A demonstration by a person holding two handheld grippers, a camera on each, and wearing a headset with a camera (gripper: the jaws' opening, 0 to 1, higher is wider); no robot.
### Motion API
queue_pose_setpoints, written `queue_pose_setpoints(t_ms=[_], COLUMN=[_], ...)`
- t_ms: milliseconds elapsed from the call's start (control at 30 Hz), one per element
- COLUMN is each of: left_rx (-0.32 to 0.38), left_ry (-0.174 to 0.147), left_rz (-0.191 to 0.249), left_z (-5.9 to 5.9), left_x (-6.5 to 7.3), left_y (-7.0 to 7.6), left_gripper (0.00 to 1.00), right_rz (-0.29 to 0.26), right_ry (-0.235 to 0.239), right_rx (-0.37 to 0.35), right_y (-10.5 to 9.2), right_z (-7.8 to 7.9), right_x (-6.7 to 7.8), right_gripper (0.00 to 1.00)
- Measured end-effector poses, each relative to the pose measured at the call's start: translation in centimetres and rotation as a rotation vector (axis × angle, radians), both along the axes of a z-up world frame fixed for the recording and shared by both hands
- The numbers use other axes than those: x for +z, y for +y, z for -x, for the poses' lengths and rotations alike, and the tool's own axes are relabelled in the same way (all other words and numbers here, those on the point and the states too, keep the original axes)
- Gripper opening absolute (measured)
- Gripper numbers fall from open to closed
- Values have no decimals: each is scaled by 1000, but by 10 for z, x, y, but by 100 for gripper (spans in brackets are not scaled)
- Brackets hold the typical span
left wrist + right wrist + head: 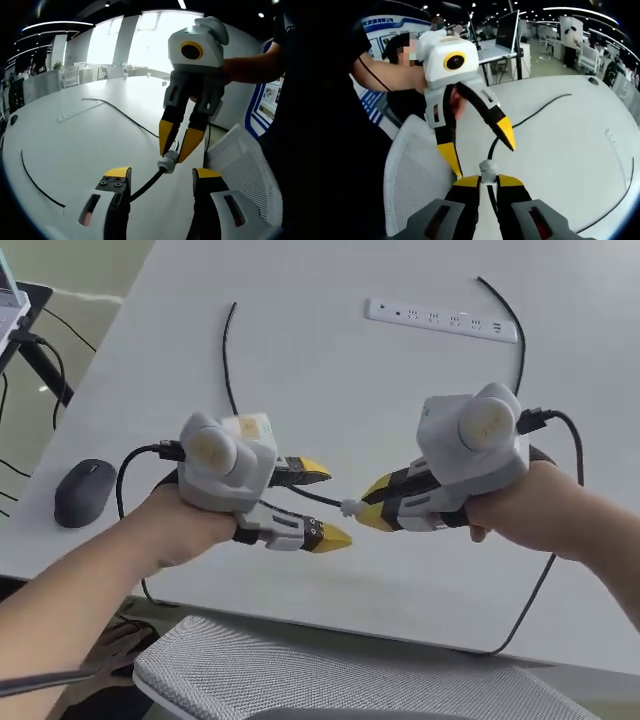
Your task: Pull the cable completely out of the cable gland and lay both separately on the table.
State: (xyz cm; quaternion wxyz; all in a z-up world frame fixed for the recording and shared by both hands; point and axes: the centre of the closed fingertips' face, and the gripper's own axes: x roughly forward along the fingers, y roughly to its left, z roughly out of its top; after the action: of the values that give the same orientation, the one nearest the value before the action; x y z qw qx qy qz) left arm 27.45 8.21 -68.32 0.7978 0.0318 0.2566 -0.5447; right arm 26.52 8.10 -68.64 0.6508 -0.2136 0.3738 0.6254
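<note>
Above the near edge of the white table (330, 370), the two grippers faced each other, tips nearly meeting. The right gripper (362, 510) was pinched almost closed on the small pale cable gland (351, 507), which sat between its yellow fingertips, clear of the tabletop. The left gripper (338, 505) stood wide open and gripped nothing; its jaws straddled the black cable (228, 350) just beside the gland without touching it. The cable was still threaded into the gland. From there it ran between the left jaws and away across the table in a long curve. In the right gripper view, a short stretch of cable also showed behind the gland, between that gripper's own jaws. A white power strip (440, 320) lay farther back, a computer mouse (85, 492) at the left edge, and a mesh chair (300, 680) stood below.
</note>
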Motion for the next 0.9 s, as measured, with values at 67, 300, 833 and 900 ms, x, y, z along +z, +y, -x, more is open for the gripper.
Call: queue_pose_setpoints(t_ms=[67, 300, 833, 900], left_rx=[-24, -49, -131, -134], left_ry=[-2, 3, -34, -36], left_rz=[19, 71, 146, 151], left_z=[1, 3, 14, 14], left_x=[4, 13, 34, 36], left_y=[-1, -3, -14, -15], left_gripper=[42, 35, 20, 20], right_rz=[0, -29, -80, -91], right_ry=[-5, -4, 67, 79], right_rx=[15, 38, 96, 101], right_y=[0, -1, -9, -10], right_z=[2, 3, 10, 11], right_x=[3, 19, 33, 35], right_gripper=[6, 6, 6, 6])
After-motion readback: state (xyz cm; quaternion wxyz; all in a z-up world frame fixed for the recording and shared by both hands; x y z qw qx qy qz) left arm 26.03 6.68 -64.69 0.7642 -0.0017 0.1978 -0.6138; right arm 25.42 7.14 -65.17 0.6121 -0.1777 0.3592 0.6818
